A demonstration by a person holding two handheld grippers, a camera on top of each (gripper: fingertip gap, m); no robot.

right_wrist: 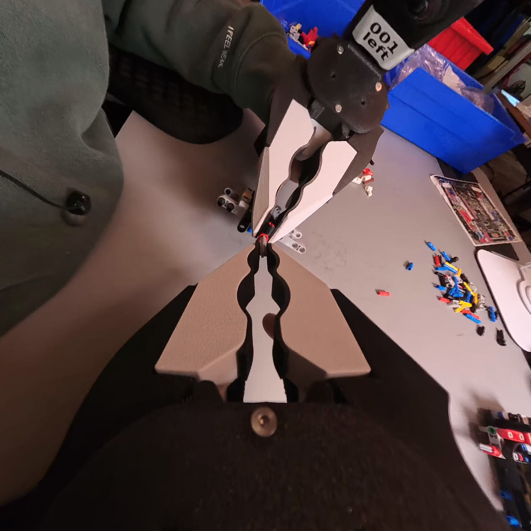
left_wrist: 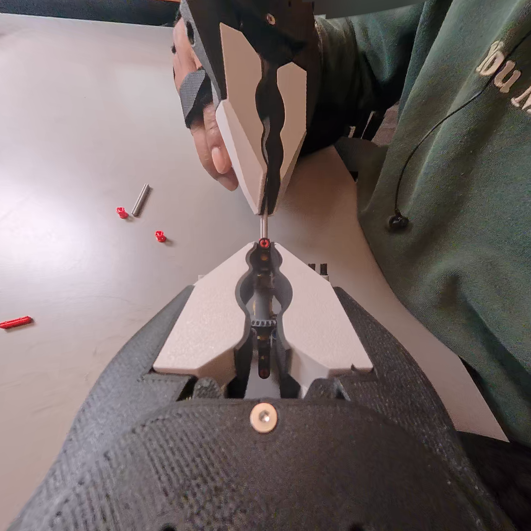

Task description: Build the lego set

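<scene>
In the left wrist view my left gripper [left_wrist: 263,243] is shut on a small black Technic assembly [left_wrist: 263,290] with a red bush [left_wrist: 263,243] at its tip. My right gripper [left_wrist: 265,212] comes down from above, shut on a grey axle [left_wrist: 264,227] whose end meets the red bush. In the right wrist view my right gripper [right_wrist: 262,247] pinches the grey axle [right_wrist: 262,249], tip to tip with the left gripper [right_wrist: 263,234] and its red bush [right_wrist: 262,237]. Both are held above the grey table [right_wrist: 359,258].
Two loose red bushes [left_wrist: 122,212] [left_wrist: 159,236], a spare grey axle [left_wrist: 141,199] and a red axle [left_wrist: 15,321] lie on the table. A pile of small pins [right_wrist: 459,290], a booklet [right_wrist: 474,212], blue bins [right_wrist: 448,120], a grey part-build [right_wrist: 235,201] and the person's green hoodie [right_wrist: 43,115] are close. Left and right tips are no more than a few centimetres apart.
</scene>
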